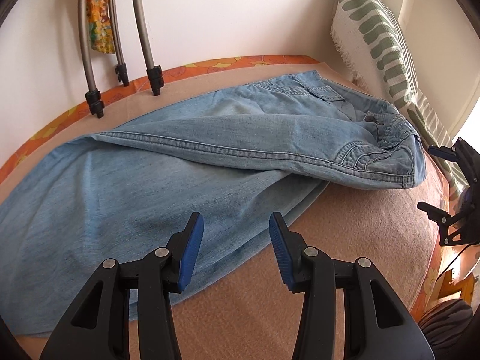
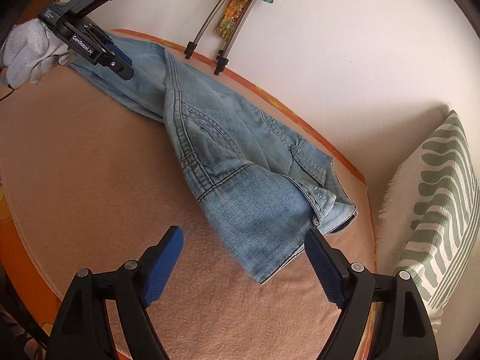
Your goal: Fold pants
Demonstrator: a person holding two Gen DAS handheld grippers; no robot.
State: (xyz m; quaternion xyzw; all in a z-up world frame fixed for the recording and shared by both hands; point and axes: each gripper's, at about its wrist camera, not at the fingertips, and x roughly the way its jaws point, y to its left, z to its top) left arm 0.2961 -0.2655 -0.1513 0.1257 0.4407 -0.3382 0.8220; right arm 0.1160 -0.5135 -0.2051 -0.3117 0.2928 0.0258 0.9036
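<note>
Light blue denim pants (image 1: pixel 210 138) lie folded lengthwise on a beige blanket (image 1: pixel 330 255), with the waistband to the right and the legs running off to the left. My left gripper (image 1: pixel 237 222) hovers over the near edge of the leg fabric, jaws apart with nothing between the pads. In the right wrist view the pants (image 2: pixel 240 180) stretch from the far left down to the waist corner. My right gripper (image 2: pixel 243 234) stands wide open just in front of that corner, pads clear of the cloth. The left gripper (image 2: pixel 127 67) shows at the far leg end, held by a gloved hand (image 2: pixel 27 51).
A white pillow with green stripes (image 2: pixel 435 195) leans against the wall on the right. Grey metal legs with black feet (image 1: pixel 87 45) and a colourful cloth hang at the wall behind. An orange flowered sheet (image 1: pixel 210 64) borders the blanket. The right gripper (image 1: pixel 427 178) shows at the right edge.
</note>
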